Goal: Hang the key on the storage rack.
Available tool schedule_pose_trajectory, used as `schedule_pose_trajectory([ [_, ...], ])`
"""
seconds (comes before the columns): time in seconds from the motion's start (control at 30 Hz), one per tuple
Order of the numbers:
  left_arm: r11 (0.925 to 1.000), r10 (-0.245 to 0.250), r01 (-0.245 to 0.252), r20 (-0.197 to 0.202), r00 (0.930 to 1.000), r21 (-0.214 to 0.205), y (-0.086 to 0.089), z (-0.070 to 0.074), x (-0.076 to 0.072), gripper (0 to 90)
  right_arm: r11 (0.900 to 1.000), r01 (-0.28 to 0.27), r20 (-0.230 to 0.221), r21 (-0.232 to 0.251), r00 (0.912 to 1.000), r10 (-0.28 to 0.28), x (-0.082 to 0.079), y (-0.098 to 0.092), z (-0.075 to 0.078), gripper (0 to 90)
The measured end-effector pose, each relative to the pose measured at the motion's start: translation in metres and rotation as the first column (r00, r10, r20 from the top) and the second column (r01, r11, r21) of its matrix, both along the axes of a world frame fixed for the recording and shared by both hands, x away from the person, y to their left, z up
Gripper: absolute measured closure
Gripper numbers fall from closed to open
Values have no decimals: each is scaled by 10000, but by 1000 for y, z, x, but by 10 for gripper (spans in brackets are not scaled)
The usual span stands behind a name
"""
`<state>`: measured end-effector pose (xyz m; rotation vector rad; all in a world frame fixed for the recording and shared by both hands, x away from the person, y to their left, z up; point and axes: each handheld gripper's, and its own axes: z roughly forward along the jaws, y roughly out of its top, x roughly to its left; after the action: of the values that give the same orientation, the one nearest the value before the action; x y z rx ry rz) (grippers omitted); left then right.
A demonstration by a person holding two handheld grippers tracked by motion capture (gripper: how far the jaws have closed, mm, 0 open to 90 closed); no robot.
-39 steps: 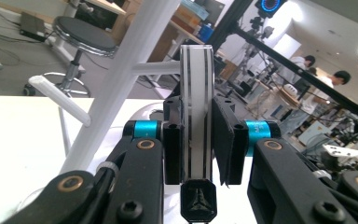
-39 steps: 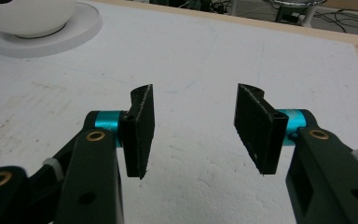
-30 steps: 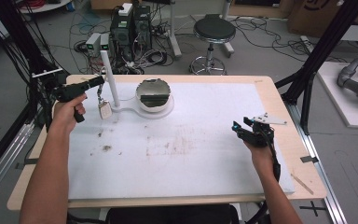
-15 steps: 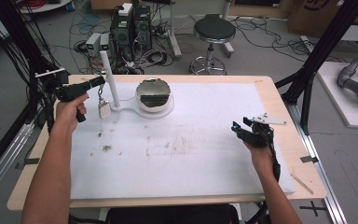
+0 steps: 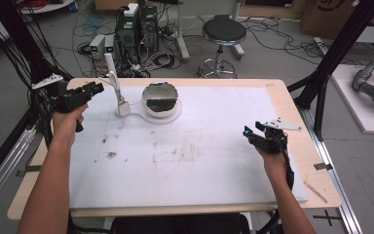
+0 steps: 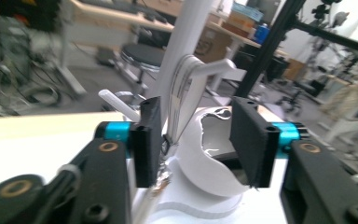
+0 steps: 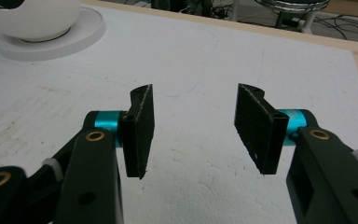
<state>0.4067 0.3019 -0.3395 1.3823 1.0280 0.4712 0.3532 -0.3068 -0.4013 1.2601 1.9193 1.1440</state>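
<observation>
A white stand with an upright post (image 5: 110,72) and a side hook rises at the table's back left. A small pale packet (image 5: 122,107) hangs from it on thin strings (image 6: 179,95). Beside it a white bowl (image 5: 161,97) with a jagged rim sits on the stand's round base (image 5: 174,115). My left gripper (image 5: 97,89) is level, just left of the post; its jaws have just been opening and nothing is pressed between the pads. In the left gripper view the strings and bowl (image 6: 205,156) lie beyond the gripper (image 6: 200,140). My right gripper (image 5: 249,134) rests open and empty at the right (image 7: 193,126).
A white foam sheet (image 5: 199,161) with brown smudges covers the wooden table (image 5: 302,122). A stool (image 5: 223,34), computers and cables stand on the floor behind. Black frame legs rise at both sides. The bowl (image 7: 32,18) lies far ahead of the right gripper.
The left gripper's jaws have opened and the hand has drawn a little left, away from the post. The packet now hangs free beside the post. The right gripper has not moved.
</observation>
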Motion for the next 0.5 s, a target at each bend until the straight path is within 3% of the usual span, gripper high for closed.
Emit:
schedule_pose_trajectory([
  [0.17,9965,71,-127,678,9977,827,-13,-11,-27,345,9995,-2,212,-319,9998,9,-2,0,2,422],
  [0.27,9920,11,-112,800,9968,1256,-25,-17,-41,186,9979,-5,431,-653,9991,33,-3,1,3,347],
  [0.37,9877,-259,111,929,9953,1558,-35,-24,-52,185,9980,-66,434,-631,9990,93,-3,0,3,292],
  [0.5,9775,-428,239,860,9954,2095,-47,-34,-63,186,9945,-267,520,-1010,9981,321,-3,1,3,250],
])
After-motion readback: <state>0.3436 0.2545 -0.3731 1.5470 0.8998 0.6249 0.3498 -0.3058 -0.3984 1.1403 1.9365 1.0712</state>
